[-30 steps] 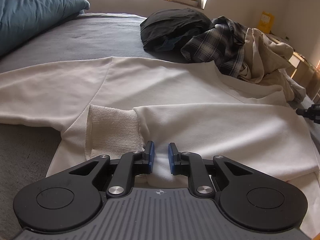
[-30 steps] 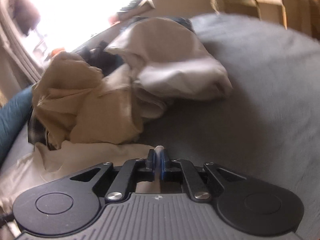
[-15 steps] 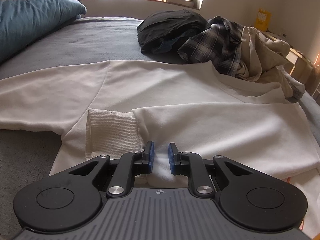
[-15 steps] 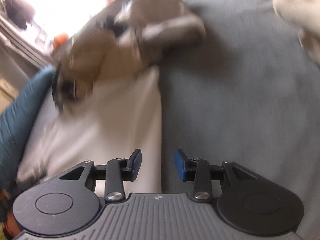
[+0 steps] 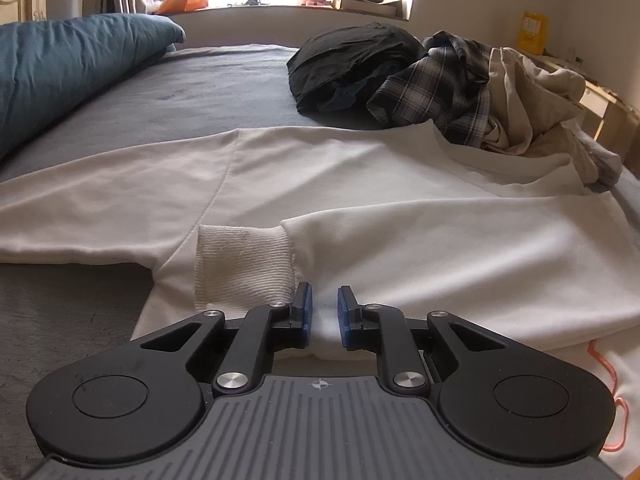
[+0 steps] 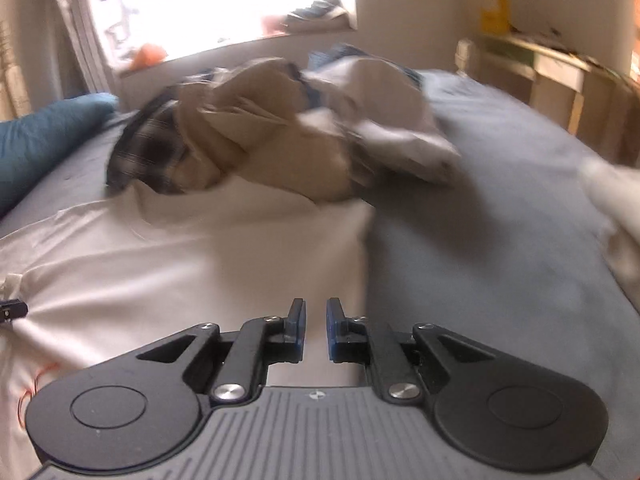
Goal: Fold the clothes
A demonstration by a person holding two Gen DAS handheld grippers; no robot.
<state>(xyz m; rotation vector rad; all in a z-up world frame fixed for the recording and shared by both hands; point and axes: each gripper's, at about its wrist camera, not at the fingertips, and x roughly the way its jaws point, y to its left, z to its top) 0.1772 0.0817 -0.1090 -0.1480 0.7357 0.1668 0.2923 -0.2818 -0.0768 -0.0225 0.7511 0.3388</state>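
A white sweatshirt (image 5: 400, 208) lies spread on the grey bed (image 5: 200, 88), one sleeve folded across its body with the ribbed cuff (image 5: 244, 264) near me. My left gripper (image 5: 322, 312) is shut on a fold of that sleeve just right of the cuff. In the right wrist view, my right gripper (image 6: 316, 328) hovers over the right edge of the sweatshirt (image 6: 200, 264). Its jaws are closing, a narrow gap is left, and nothing is between them. The tip of the left gripper (image 6: 12, 308) shows at the far left, holding the cloth.
A pile of unfolded clothes (image 5: 460, 80), plaid and beige, lies behind the sweatshirt, beside a black garment (image 5: 352, 60). A blue pillow (image 5: 68, 64) lies at the left. Another white cloth (image 6: 616, 208) is on the bed's right side. Wooden shelves (image 6: 560, 72) stand beyond.
The right gripper let go of a bit of white cloth, opened wide, then narrowed again while swinging and rolling over to the sweatshirt's right edge. The left gripper kept its hold and place.
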